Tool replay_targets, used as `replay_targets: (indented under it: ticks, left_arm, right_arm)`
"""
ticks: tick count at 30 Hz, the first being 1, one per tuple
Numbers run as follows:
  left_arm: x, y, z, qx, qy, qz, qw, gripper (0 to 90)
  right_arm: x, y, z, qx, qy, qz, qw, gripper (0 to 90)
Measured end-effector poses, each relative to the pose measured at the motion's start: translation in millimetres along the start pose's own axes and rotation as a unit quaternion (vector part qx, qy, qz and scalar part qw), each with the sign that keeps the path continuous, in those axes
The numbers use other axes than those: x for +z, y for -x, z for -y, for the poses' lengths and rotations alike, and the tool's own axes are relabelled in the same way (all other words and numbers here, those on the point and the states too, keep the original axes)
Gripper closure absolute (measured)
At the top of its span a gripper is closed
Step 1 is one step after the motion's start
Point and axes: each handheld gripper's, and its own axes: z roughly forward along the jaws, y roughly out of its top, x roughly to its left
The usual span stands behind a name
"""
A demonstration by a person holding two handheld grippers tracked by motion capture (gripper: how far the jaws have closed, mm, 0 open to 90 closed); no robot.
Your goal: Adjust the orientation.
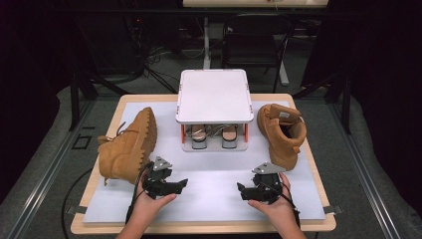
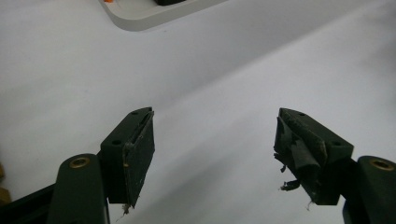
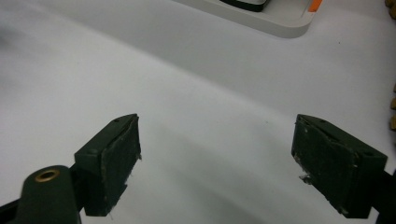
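Both tongs spread, empty: left tongs [image 1: 182,183], right tongs [image 1: 242,189] low over the bench mat [image 1: 214,199]. Left boot [image 1: 127,147] on its side, right boot [image 1: 282,134] upright, flanking the shoe rack [image 1: 214,97]. Neither boot racked yet, I judge.

A white two-tier rack [image 1: 214,94] holds sandals [image 1: 214,133] behind the mat [image 1: 209,199].

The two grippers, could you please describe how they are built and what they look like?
Both the left gripper and the right gripper are black, each topped with a grey three-cornered plate and trailing a black cable. Their fingers are blocky, with brass-coloured pivot fittings and worn, fraying pad tape. The person's forearms show no sleeves.
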Motion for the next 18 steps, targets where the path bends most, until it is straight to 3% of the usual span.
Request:
replay_targets:
  ticks: [2, 6, 10, 18]
  left_arm:
    - [-6.2, -2.5, -0.6, 0.004, -0.009, -0.004, 1.0000, 34.8]
    - [-19.4, -9.0, -1.2, -0.010, 0.002, -0.005, 0.9999, 39.2]
    - [-31.0, -15.0, -2.8, -0.016, 0.011, -0.008, 0.9998, 41.2]
    - [-58.6, -32.5, -7.1, -0.046, 0.027, -0.017, 0.9985, 42.0]
  right_arm:
    - [1.5, -0.4, 0.5, -0.010, -0.001, 0.003, 0.9999, 15.4]
    - [0.7, -0.1, 2.2, -0.031, 0.002, 0.023, 0.9993, 22.1]
    - [1.7, 3.2, 3.6, -0.018, 0.006, 0.026, 0.9995, 36.3]
    - [3.1, 4.1, 3.8, -0.011, 0.008, 0.031, 0.9994, 40.1]
